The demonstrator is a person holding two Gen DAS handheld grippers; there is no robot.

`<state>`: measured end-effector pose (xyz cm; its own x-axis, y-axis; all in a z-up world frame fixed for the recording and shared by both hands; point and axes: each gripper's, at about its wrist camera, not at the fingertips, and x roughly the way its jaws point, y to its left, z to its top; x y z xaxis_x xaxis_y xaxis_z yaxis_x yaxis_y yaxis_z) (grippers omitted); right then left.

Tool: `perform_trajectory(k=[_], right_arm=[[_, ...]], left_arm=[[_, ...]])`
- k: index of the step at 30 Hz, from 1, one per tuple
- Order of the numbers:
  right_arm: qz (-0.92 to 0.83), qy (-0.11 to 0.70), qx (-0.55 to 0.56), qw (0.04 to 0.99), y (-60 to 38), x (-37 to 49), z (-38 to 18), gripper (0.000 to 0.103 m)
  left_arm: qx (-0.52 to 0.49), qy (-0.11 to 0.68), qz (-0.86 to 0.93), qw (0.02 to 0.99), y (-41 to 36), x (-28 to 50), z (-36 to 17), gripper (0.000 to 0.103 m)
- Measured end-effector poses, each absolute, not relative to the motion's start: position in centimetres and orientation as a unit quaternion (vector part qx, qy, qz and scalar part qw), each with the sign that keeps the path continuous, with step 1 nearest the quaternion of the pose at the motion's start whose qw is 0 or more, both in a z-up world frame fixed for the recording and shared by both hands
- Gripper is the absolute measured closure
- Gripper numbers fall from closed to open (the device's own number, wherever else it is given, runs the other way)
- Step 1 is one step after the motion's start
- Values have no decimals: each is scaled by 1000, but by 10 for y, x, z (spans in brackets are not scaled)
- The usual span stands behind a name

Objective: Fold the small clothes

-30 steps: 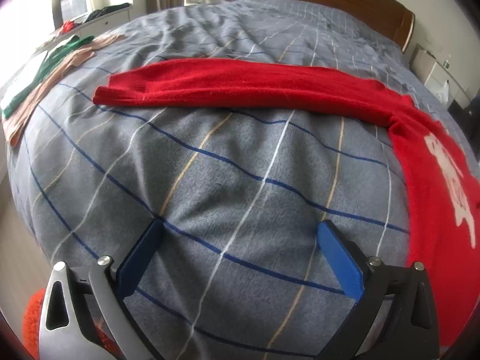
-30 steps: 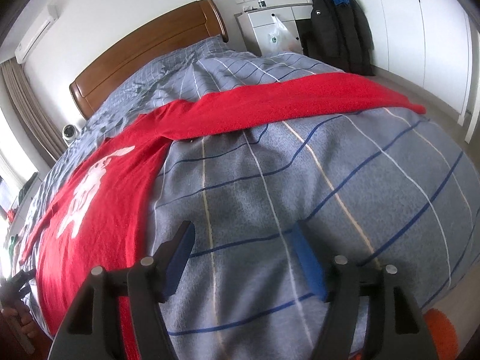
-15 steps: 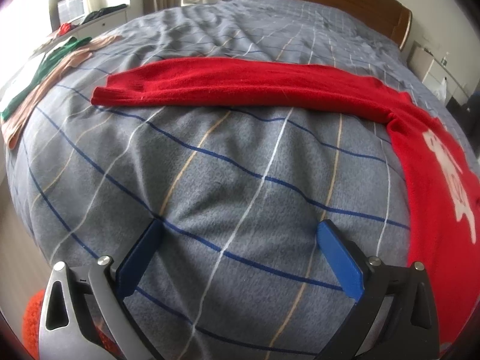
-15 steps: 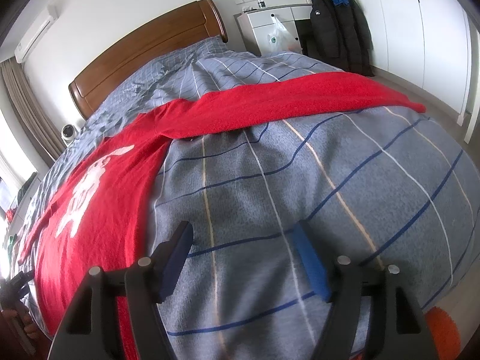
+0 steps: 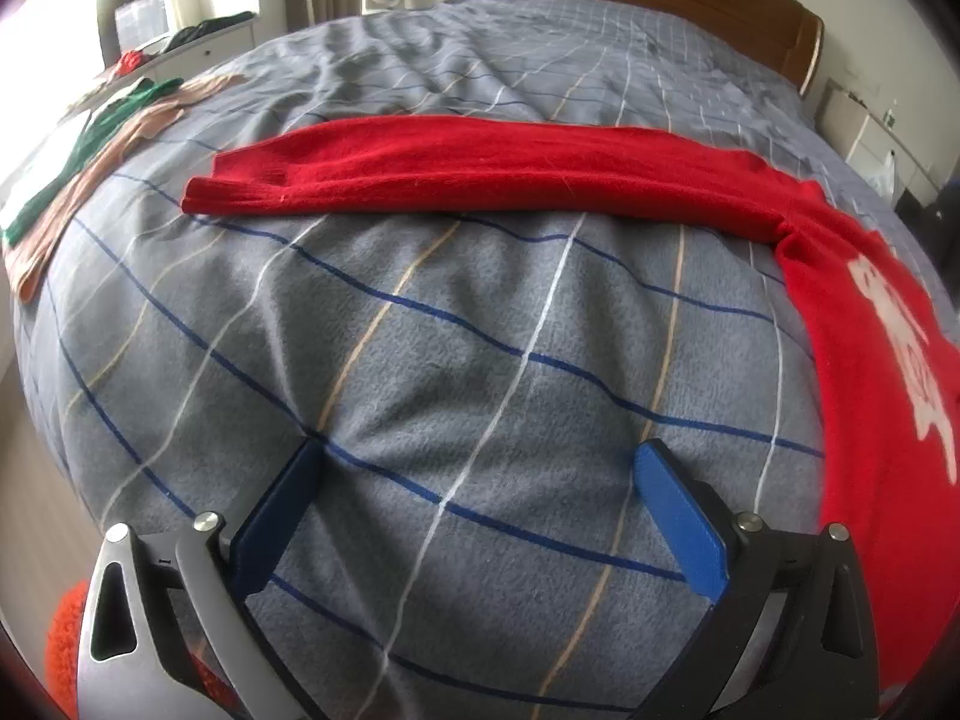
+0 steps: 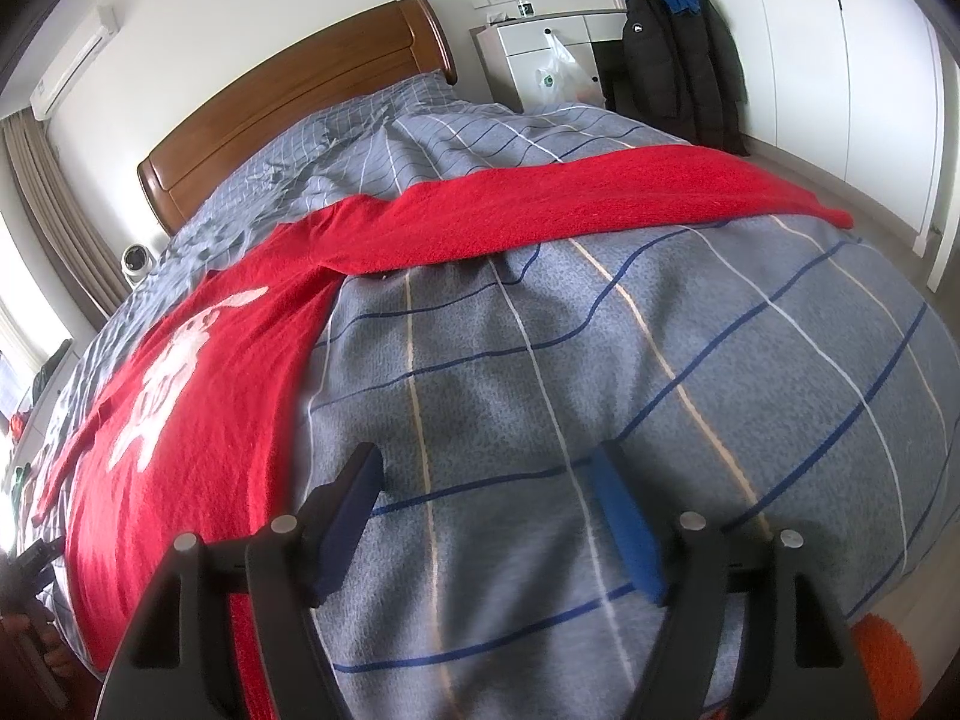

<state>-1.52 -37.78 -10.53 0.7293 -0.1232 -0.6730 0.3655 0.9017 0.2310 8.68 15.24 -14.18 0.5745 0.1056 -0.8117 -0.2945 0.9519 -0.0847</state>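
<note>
Red knit, a sweater [image 5: 864,324] lies flat on the grey plaid bed cover [image 5: 456,324], both sleeves stretched out sideways; the left gripper [image 5: 480,468] hovers with blue pads wide apart over bare cover, nothing between them; the right gripper [image 6: 489,471] likewise stands parted and empty beside the sweater's body [image 6: 198,372]. Only the left view shows green and tan garments [image 5: 90,138] at the bed's edge; only the right view shows a dark jacket [image 6: 678,60] and white wardrobe [image 6: 840,48].
</note>
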Motion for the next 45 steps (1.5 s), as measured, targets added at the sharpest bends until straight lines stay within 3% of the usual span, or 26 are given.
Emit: perform_trajectory(k=[45], right_arm=[[-134,345,172,913,-376,-14,-108,29]], left_arm=[[-90,445,114,884,148,89,-144,0]])
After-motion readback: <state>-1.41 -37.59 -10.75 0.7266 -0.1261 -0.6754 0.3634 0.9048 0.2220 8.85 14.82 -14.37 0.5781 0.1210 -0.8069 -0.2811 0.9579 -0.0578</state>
